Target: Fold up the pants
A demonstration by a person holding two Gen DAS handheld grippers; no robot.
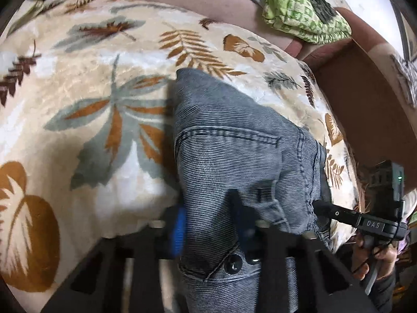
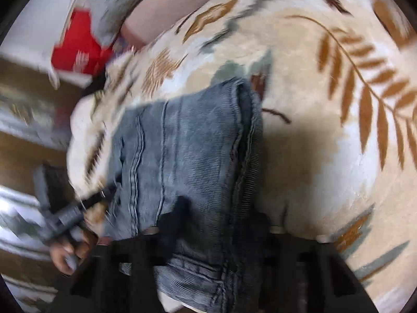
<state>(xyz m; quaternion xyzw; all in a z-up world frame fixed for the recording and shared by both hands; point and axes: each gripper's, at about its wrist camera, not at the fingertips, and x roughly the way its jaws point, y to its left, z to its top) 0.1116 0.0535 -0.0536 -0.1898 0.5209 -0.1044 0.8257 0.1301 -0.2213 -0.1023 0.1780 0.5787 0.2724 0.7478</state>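
Left wrist view shows the grey-blue pants (image 1: 234,140) folded into a thick bundle on the leaf-patterned blanket (image 1: 99,83), with the waistband end and its dark button (image 1: 234,265) clamped between the fingers of the left gripper (image 1: 208,224). The right gripper (image 1: 323,208) bites the bundle's near edge from the side. A green patterned cloth (image 1: 299,7) lies well apart beyond the blanket.
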